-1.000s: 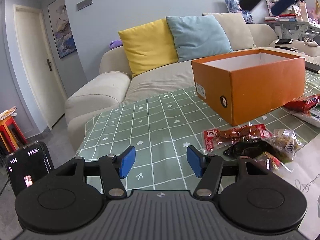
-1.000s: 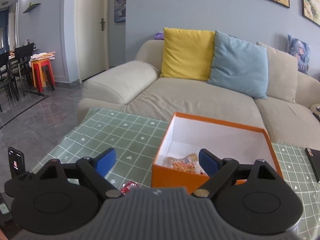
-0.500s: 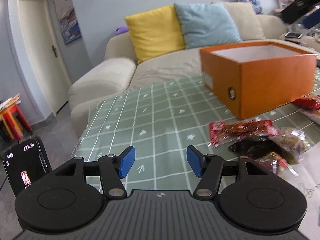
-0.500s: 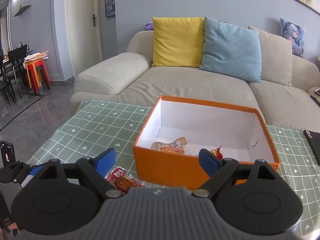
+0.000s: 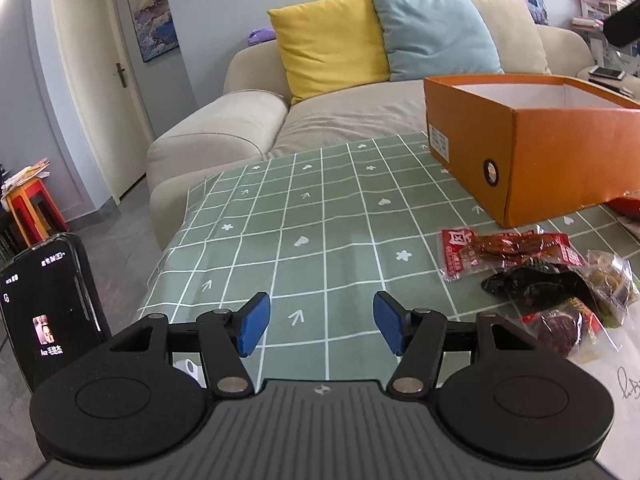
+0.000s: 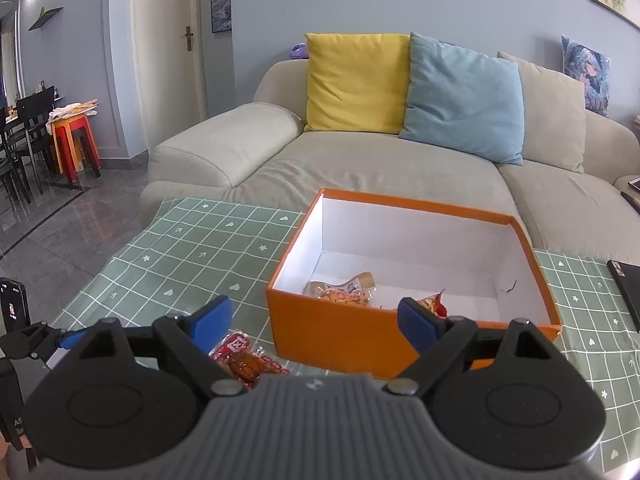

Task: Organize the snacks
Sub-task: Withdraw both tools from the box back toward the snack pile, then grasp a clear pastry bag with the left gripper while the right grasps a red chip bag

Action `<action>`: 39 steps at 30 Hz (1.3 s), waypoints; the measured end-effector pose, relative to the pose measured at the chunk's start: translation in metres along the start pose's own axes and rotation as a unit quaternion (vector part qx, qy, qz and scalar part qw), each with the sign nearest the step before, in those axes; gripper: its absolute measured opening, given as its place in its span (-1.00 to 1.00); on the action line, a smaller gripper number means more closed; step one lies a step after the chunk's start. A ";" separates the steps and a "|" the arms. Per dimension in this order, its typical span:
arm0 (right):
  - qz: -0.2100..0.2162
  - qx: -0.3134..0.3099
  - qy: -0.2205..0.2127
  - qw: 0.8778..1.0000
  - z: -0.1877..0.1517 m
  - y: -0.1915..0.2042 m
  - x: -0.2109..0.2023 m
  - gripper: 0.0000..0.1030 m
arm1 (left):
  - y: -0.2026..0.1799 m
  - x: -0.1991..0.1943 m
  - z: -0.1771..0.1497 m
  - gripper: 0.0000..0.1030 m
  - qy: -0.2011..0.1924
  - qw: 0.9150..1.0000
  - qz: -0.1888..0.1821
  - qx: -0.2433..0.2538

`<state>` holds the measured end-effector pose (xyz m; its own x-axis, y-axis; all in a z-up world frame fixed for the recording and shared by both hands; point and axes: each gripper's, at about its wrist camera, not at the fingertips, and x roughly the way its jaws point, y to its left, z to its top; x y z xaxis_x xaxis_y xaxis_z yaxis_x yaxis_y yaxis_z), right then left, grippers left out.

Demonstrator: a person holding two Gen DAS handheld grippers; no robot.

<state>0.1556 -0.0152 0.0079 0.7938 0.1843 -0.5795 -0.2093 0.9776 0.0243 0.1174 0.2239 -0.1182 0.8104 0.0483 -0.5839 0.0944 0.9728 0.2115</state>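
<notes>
Green checked cloth covers the table, with a big sofa behind it. An orange box stands open on the cloth so snacks can drop in from the top. Two small snack bags lie inside it. More snack packets lie in a heap on the cloth just beside the box, waiting for their turn. The left gripper hangs above bare cloth near the heap, jaws apart and empty. The right gripper hangs in front of the box, jaws wide apart and empty, likely ready to pick up a packet.
</notes>
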 end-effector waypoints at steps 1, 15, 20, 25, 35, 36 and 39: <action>0.000 -0.002 0.000 1.000 0.000 0.001 0.000 0.69 | 0.001 -0.002 0.000 0.36 -0.004 1.000 0.001 -0.001; -0.007 -0.011 -0.002 1.000 0.001 0.005 -0.003 0.69 | -0.003 -0.014 0.004 0.38 -0.036 0.999 -0.008 0.000; -0.005 -0.009 0.007 1.000 -0.002 0.006 -0.001 0.69 | -0.009 -0.018 0.007 0.38 -0.037 0.999 -0.011 0.012; -0.006 -0.012 0.017 1.000 -0.007 0.004 0.002 0.69 | -0.015 -0.021 0.014 0.38 -0.038 0.999 -0.029 0.005; -0.021 0.012 0.045 0.999 -0.020 -0.020 0.010 0.69 | -0.033 -0.023 0.028 0.41 -0.029 0.998 -0.055 0.002; -0.022 0.014 0.045 0.999 -0.022 -0.022 0.010 0.69 | -0.036 -0.023 0.029 0.41 -0.028 0.998 -0.057 0.004; -0.028 0.016 0.045 0.998 -0.029 -0.030 0.013 0.69 | -0.050 -0.025 0.033 0.42 -0.034 0.997 -0.072 0.008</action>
<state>0.1555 -0.0453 -0.0238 0.7494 0.1211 -0.6510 -0.1464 0.9891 0.0155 0.1113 0.1664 -0.0884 0.8244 -0.1083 -0.5555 0.2218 0.9649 0.1409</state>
